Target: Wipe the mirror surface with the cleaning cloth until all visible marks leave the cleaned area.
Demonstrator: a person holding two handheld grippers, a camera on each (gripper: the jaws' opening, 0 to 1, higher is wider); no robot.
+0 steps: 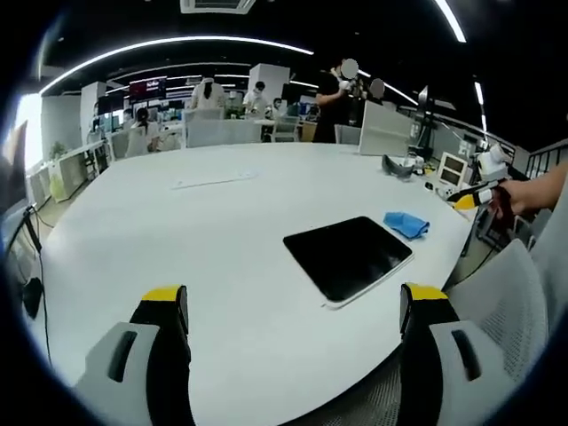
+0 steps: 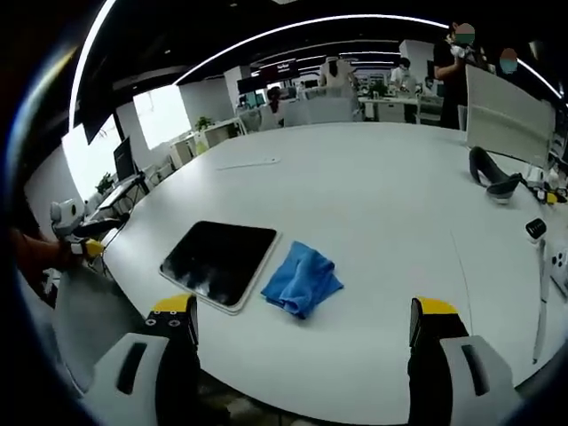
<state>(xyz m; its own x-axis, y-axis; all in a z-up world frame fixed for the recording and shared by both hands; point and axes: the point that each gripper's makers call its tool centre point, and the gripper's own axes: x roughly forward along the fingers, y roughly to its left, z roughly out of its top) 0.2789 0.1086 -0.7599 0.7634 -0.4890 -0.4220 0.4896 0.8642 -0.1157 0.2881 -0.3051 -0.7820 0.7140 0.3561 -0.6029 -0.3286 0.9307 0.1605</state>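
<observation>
Right tool (image 2: 302, 328) open; cloth (image 2: 302, 279) beside mirror (image 2: 219, 259).

The mirror (image 2: 219, 262) lies flat on the table (image 2: 373, 204), with the cloth (image 2: 302, 279) just beside its right edge.

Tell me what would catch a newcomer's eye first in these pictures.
A dark, glossy mirror lies flat near the edge of a big white table, with a crumpled blue cleaning cloth right beside it. Both tongs hang open above the table's near edge, holding nothing, and an office with people fills the background.
</observation>
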